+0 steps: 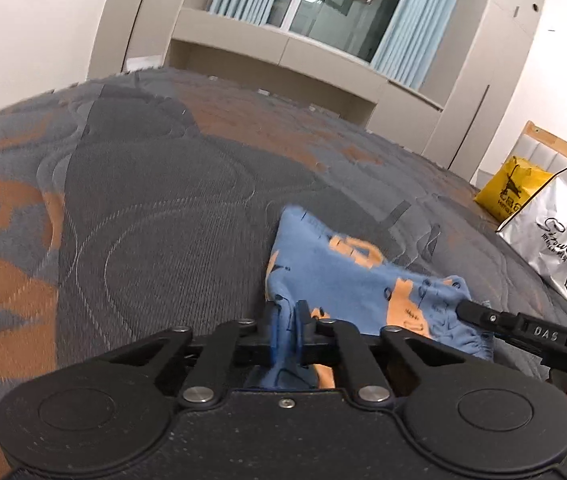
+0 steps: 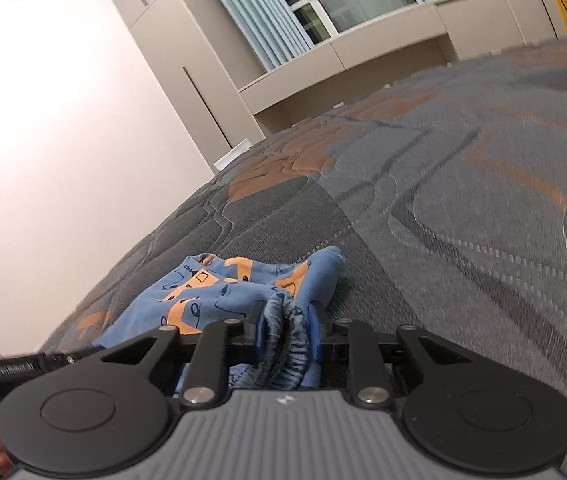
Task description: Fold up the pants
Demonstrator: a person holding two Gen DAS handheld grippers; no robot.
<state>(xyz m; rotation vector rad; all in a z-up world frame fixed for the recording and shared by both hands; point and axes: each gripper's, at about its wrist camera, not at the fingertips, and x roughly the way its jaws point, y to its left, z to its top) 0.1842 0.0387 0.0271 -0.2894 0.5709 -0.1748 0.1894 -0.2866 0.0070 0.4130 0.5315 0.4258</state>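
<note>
The pants (image 1: 347, 276) are small, blue with orange prints, and lie bunched on the grey and orange mattress (image 1: 155, 184). My left gripper (image 1: 286, 322) is shut on a fold of the pants' blue fabric at their near left edge. My right gripper (image 2: 286, 326) is shut on the gathered elastic waistband of the pants (image 2: 211, 292). In the left wrist view the right gripper (image 1: 463, 308) reaches in from the right and touches the pants' right edge. In the right wrist view part of the left gripper (image 2: 15, 368) shows at the lower left.
A yellow bag (image 1: 511, 188) and a white shopping bag (image 1: 559, 232) stand at the mattress's right edge by a wooden headboard. Beige cabinets (image 1: 479, 80), a window and blue curtains are behind the bed. A white wall (image 2: 63, 120) borders the mattress (image 2: 463, 200).
</note>
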